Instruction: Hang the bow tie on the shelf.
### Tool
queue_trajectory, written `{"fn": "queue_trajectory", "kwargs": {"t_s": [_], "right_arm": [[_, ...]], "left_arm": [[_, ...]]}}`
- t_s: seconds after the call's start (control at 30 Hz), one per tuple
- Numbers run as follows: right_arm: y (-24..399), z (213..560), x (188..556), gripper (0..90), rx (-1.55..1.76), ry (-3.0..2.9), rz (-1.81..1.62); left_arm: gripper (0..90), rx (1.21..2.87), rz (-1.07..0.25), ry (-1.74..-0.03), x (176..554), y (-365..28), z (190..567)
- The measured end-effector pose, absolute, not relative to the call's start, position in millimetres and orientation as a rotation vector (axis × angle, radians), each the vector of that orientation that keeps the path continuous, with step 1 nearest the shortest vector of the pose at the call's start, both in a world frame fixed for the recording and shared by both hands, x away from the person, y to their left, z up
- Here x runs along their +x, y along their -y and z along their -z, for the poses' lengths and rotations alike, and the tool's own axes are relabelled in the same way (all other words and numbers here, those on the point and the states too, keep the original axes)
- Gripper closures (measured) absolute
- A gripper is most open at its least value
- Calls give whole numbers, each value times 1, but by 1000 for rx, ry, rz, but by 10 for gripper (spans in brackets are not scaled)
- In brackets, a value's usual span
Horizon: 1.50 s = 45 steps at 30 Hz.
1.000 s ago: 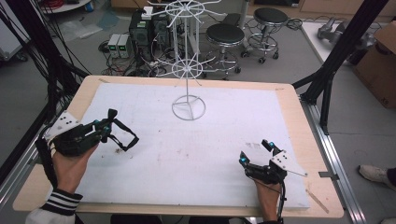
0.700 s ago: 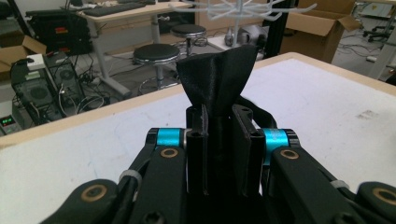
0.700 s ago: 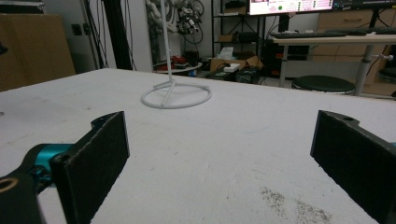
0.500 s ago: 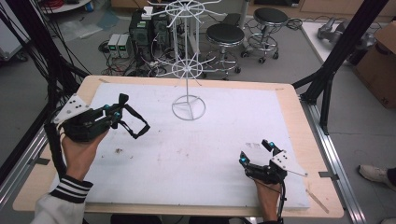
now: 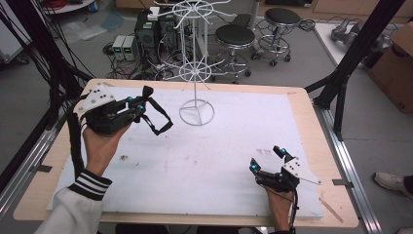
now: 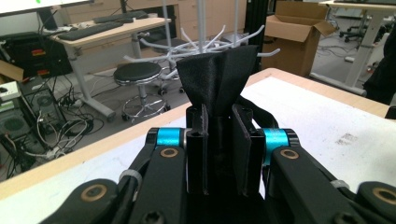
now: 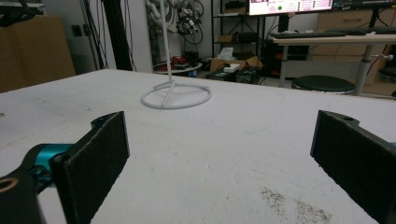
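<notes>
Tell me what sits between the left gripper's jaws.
The left gripper is shut on a black strap: folded fabric fans out above the jaws, and a loop hangs from it in the high view. The part pinched between the jaws is hidden.

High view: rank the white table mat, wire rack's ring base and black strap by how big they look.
1. White table mat
2. Ring base and black strap: look about alike, so unranked; the strap hangs lifted in the left gripper.

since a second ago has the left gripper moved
Yes. The left gripper, shut on a black strap, has moved up the table and rightward, toward the white wire stand.
</notes>
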State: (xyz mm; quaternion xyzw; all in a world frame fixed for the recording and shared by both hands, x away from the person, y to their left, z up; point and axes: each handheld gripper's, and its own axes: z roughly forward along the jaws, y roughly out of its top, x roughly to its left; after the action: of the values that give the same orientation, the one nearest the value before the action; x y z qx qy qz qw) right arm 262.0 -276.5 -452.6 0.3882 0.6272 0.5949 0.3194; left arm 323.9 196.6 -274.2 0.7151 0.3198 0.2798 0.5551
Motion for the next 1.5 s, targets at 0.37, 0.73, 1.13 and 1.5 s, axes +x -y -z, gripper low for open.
{"fn": "queue_trajectory", "kwargs": {"t_s": [0.37,0.73,1.13,1.5], "right_arm": [[277,453,262,34,1025,-1648,-1568],[277,453,262,34,1029,-1645,-1570],[277,453,262,34,1025,-1646,-1570],[277,453,262,34,1026,-1645,-1567]], "left_arm": [[770,1712,-659,-713,346,-164,262],[770,1702,-655,-707,362,-147,257],[770,1683,-667,-722,381,-141,255],[770,1666,-643,-747,401,-139,260]]}}
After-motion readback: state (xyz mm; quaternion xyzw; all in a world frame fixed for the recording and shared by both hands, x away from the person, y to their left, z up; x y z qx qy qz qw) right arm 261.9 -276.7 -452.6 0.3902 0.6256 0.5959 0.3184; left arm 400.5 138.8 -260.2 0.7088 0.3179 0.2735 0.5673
